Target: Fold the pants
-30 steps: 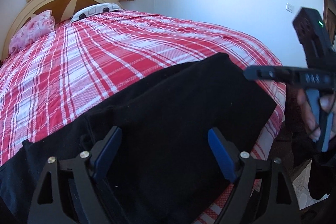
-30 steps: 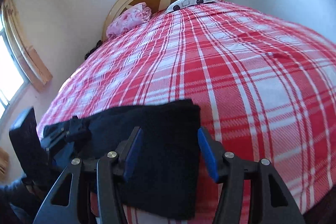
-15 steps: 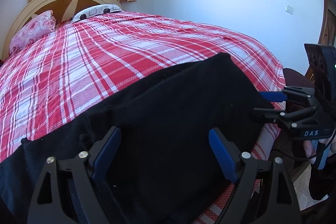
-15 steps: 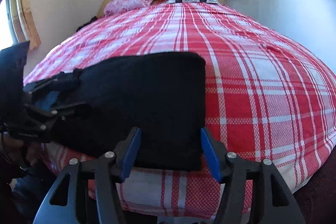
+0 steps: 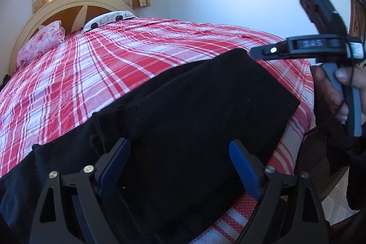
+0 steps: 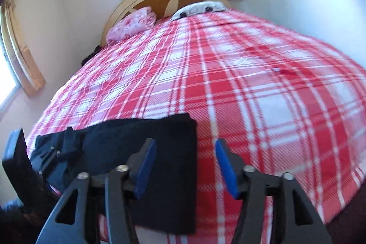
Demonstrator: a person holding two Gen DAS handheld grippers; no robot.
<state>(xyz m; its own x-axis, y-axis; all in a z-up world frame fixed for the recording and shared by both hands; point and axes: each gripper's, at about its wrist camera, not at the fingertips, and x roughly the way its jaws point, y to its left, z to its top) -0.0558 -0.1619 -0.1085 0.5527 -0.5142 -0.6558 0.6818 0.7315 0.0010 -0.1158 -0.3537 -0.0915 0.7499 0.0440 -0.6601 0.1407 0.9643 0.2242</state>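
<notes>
Black pants point(image 5: 194, 106) lie folded in a flat slab along the near edge of the red plaid bed point(image 5: 114, 65). My left gripper point(image 5: 180, 161) hovers over the middle of the slab. Its jaws are opening, set wide, and the pads press on nothing. A hand point(image 5: 331, 88) holds my right gripper point(image 5: 260, 52) in the air above the slab's far right corner. In the right wrist view, the right gripper point(image 6: 186, 164) hangs over the right edge of the pants point(image 6: 137, 136). Its jaws are closing, and the fabric lies below them, untouched. The left gripper point(image 6: 50, 150) shows at the far left.
A pink pillow point(image 5: 41, 45) and a spotted white pillow point(image 5: 109, 20) rest against the curved headboard point(image 5: 75, 1) under a curtained window. The white wall runs along the bed's right side. Tiled floor point(image 5: 336, 205) shows past the bed's near right corner.
Half a second ago the right gripper was down at the end of the pants; it has since lifted back above the corner, with its jaws narrower. The left gripper has kept still over the slab.
</notes>
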